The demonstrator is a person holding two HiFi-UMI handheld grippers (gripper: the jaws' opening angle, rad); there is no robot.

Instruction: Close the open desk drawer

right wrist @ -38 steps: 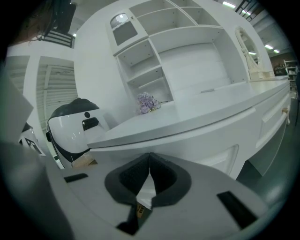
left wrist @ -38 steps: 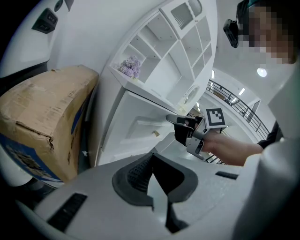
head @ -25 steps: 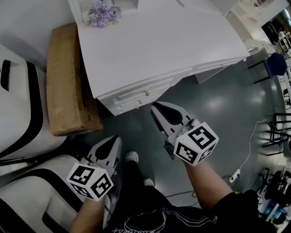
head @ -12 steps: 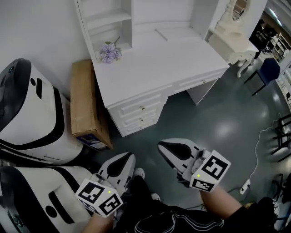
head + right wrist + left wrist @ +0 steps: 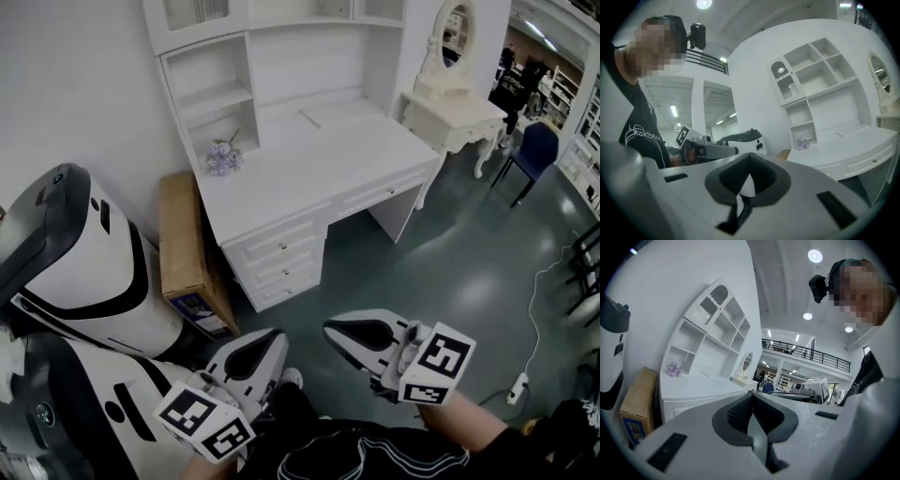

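Note:
A white desk (image 5: 309, 159) with a shelf hutch stands against the wall. Its drawer stack (image 5: 281, 262) fills the left pedestal, and a wide drawer front (image 5: 375, 194) runs under the top. From here all the fronts look flush; none stands visibly pulled out. My left gripper (image 5: 275, 336) and right gripper (image 5: 330, 328) hover low over the floor, well short of the desk. Both are shut with nothing between the jaws. In the left gripper view the jaws (image 5: 752, 399) meet with the desk (image 5: 703, 385) far beyond. The right gripper (image 5: 750, 157) likewise faces the desk (image 5: 853, 145) from a distance.
A long cardboard box (image 5: 187, 253) lies left of the desk. Large white and black machine shells (image 5: 84, 262) crowd the left side. Purple flowers (image 5: 223, 157) sit on the desk. A cream vanity (image 5: 459, 112), a blue chair (image 5: 534, 150) and a power strip (image 5: 517, 389) are to the right.
The head view has drawn back and lifted, so the desk now sits farther off and its hutch shows. Both grippers stay shut and low in the frame.

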